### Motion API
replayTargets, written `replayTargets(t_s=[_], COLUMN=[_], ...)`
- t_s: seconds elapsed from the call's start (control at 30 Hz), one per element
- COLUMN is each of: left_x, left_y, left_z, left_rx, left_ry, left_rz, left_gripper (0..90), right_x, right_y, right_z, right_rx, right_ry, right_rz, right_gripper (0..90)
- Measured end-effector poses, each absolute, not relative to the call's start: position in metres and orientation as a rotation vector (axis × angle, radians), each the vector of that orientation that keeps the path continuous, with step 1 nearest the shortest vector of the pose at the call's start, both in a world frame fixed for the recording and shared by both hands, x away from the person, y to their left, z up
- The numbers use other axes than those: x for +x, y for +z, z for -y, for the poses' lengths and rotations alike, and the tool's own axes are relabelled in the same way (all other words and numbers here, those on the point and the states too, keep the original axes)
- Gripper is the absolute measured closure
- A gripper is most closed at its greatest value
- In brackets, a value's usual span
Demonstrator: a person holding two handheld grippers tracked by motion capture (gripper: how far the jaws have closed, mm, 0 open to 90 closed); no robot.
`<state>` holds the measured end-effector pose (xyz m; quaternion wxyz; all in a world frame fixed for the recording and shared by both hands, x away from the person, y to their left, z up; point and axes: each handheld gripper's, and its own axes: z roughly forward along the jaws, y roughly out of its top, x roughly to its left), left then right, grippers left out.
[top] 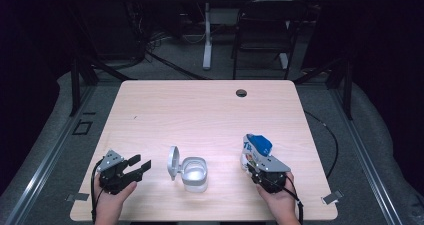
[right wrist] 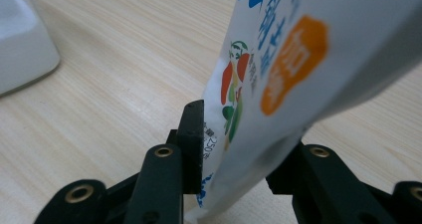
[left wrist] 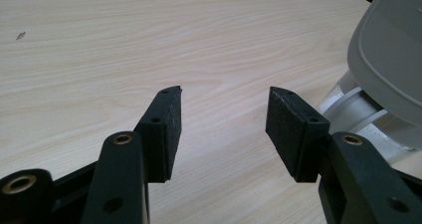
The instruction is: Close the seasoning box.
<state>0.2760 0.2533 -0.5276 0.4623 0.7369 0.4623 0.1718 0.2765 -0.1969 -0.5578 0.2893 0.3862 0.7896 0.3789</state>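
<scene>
High view: right tool (top: 262,171) around a printed pouch (top: 256,147) beside an open-lidded white container (top: 192,173) on the tabletop (top: 200,115).
Its jaws sit half-spread, pouch between them; left tool (top: 141,165) open, empty. Steady the pouch before letting go.

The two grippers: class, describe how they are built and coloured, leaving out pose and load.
Both the left gripper and the right gripper are black, each topped by a grey three-cornered plate and trailing a black cable. Their jaws end in flat black rectangular pads, with brass-coloured rivets at the joints.
</scene>
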Motion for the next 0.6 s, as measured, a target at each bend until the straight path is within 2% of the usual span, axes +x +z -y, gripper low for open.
replayTargets(t_s=[0.3,0.6], left_x=[0.274,0.271], left_y=[-0.525,-0.519], left_z=[-0.250,-0.247], left_rx=[1.805,1.809], left_ry=[0.426,0.423], left_rz=[-1.120,-1.096], left_gripper=[48.5,50.3], right_x=[0.264,0.260], right_y=[-0.558,-0.555], right_z=[0.194,0.195], right_rx=[0.983,1.007], right_ry=[1.016,1.051], right_rz=[-2.126,-2.100], right_gripper=[56.7,51.6])
